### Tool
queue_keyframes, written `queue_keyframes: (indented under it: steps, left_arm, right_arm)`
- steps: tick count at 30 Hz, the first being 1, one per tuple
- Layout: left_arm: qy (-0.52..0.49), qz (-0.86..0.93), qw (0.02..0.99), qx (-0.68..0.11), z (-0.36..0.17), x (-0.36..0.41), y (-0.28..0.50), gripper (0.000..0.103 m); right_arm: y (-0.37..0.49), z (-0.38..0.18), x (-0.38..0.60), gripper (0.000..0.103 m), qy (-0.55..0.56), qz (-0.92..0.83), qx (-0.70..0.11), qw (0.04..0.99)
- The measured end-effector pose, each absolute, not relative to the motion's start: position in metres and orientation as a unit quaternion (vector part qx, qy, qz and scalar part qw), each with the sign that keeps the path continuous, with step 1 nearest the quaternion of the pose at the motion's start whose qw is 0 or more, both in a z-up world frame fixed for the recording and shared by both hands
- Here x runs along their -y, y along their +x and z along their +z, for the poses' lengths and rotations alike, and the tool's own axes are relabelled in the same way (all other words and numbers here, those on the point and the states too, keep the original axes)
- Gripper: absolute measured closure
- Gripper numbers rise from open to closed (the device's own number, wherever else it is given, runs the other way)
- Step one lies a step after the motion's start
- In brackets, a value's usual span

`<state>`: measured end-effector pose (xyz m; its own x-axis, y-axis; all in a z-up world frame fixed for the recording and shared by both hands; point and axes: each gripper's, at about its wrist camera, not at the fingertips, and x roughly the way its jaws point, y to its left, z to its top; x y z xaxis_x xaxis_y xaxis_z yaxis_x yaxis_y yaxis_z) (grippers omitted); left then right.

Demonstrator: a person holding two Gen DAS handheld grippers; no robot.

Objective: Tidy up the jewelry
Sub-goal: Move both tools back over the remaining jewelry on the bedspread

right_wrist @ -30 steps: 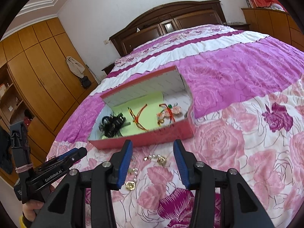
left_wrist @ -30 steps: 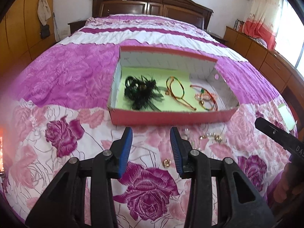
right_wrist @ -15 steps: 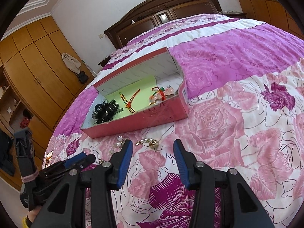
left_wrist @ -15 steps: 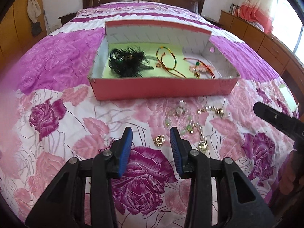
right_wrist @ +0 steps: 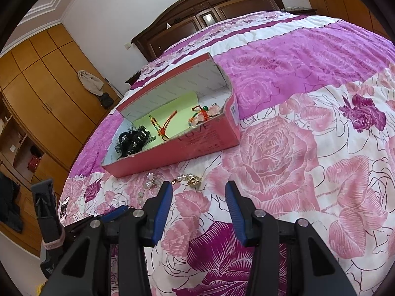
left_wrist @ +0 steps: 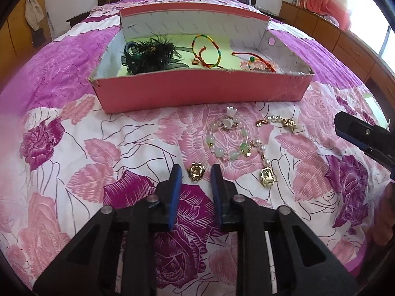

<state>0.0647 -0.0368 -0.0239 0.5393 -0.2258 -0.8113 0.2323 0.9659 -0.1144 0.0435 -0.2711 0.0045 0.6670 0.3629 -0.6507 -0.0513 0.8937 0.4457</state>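
Note:
A pink box (left_wrist: 197,93) on the floral bedspread holds a black feather hair clip (left_wrist: 150,55), a multicoloured cord bracelet (left_wrist: 207,51) and a red string bracelet (left_wrist: 256,63). In front of it lie a green bead bracelet (left_wrist: 228,138), a pearl piece (left_wrist: 276,120), a gold pendant (left_wrist: 267,178) and a small gold rose earring (left_wrist: 195,171). My left gripper (left_wrist: 196,172) is open, low over the bed, with the gold earring between its fingertips. My right gripper (right_wrist: 197,194) is open and empty, just short of the pearl piece (right_wrist: 190,179). The box also shows in the right wrist view (right_wrist: 177,145).
The bedspread (left_wrist: 74,148) is soft and wrinkled. The right gripper's body (left_wrist: 365,135) shows at the right edge of the left view. A dark headboard (right_wrist: 209,17) stands behind; wooden wardrobes (right_wrist: 49,93) line the left, cabinets (left_wrist: 333,34) the right.
My left gripper has moved forward and down toward the bed until its fingertips bracket the gold earring. My right gripper has also moved closer to the box and the pearl piece.

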Motion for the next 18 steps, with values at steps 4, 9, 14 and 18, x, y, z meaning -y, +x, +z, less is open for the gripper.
queue_keyframes:
  steps: [4,9,14,18]
  left_arm:
    - [0.005,-0.134,0.877,-0.461,-0.026,0.038,0.064,0.097]
    - [-0.006,-0.138,0.879,-0.457,-0.022,0.035,0.064,0.097]
    - [-0.021,-0.133,0.887,-0.441,-0.012,0.025,0.064,0.097]
    - [-0.033,-0.116,0.894,-0.432,-0.008,0.013,0.069,0.097]
  right_arm:
    - [0.044,0.003,0.270,0.055,0.199,0.116,-0.394,0.890]
    - [0.044,0.002,0.269,0.055,0.196,0.116,-0.395,0.890]
    - [0.046,0.003,0.264,0.055,0.184,0.114,-0.400,0.891]
    - [0.049,0.003,0.253,0.055,0.168,0.116,-0.405,0.891]
